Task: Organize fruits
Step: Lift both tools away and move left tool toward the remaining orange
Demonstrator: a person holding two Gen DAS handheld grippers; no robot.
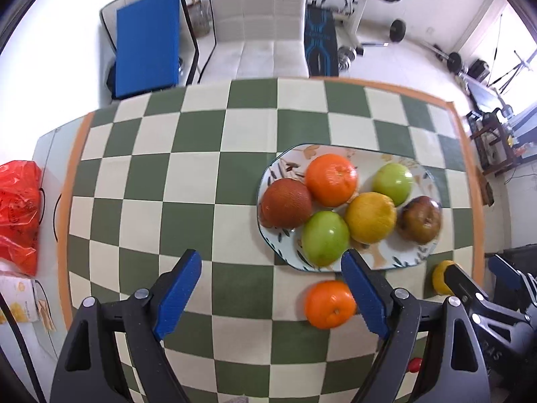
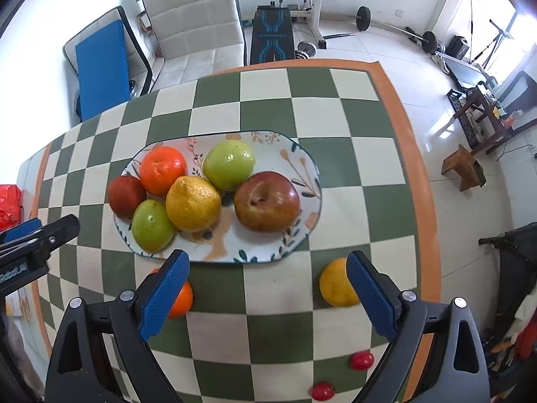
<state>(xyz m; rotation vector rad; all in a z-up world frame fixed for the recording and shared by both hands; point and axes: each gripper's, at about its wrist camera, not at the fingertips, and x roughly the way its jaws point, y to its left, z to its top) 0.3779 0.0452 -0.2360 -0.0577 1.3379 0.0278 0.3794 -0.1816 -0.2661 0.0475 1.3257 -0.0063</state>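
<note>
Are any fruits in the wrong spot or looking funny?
Yes. An orange mandarin, a yellow citrus fruit and two small red tomatoes lie on the checked cloth, off the flowered oval plate. The brownish-red apple on the plate looks bruised.

Both the left gripper and the right gripper have matte black plastic frames with triangular cut-outs. Round silver screws sit at their pivots. The jaws carry bright blue ribbed pads, and white lettering marks one black body, too blurred to read.
</note>
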